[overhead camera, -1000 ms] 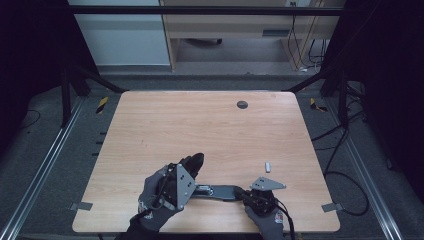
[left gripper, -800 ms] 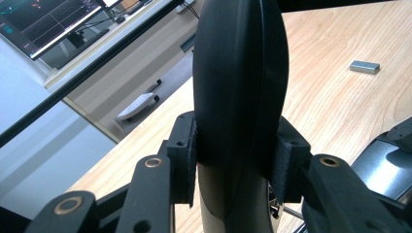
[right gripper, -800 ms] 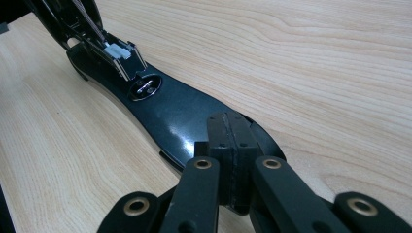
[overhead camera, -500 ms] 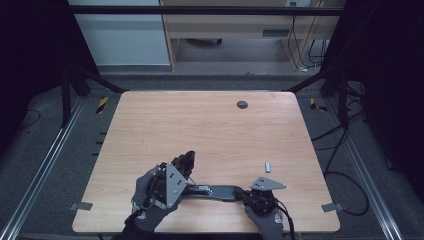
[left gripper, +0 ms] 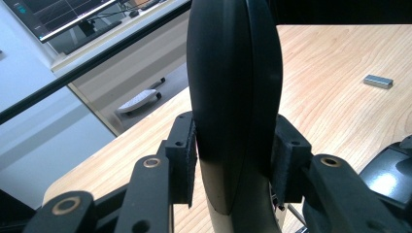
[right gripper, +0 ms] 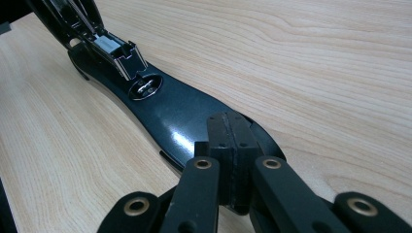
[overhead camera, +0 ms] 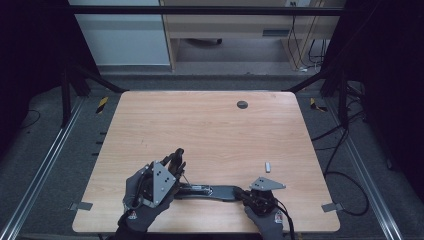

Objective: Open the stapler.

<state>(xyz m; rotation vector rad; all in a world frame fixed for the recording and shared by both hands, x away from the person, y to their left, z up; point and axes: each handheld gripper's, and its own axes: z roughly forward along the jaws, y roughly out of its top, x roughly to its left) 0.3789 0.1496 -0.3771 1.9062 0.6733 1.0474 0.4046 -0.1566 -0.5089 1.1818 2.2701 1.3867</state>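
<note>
Swung back toward the table's near edge since a second ago, the left gripper [overhead camera: 176, 159] has carried the stapler's lid with it, while the right gripper [overhead camera: 240, 192] has kept its place.

High view: the black stapler [overhead camera: 210, 190] lies opened flat near the table's [overhead camera: 210, 125] near edge, at about 6 o'clock — its base stretched between the two gloved hands. A small metal block [overhead camera: 268, 166] rests apart at roughly 4 o'clock.

Left gripper view: the stapler's lid [left gripper: 235, 87] stands upright between the pads [left gripper: 187, 160], which pinch it from both sides; the metal block [left gripper: 378, 81] lies at 2 o'clock.

Right gripper view: jaws pressed together, the right gripper [right gripper: 232, 145] bears down on the end of the glossy base [right gripper: 170, 114] — the staple channel [right gripper: 114, 48] runs off toward 11 o'clock.
</note>
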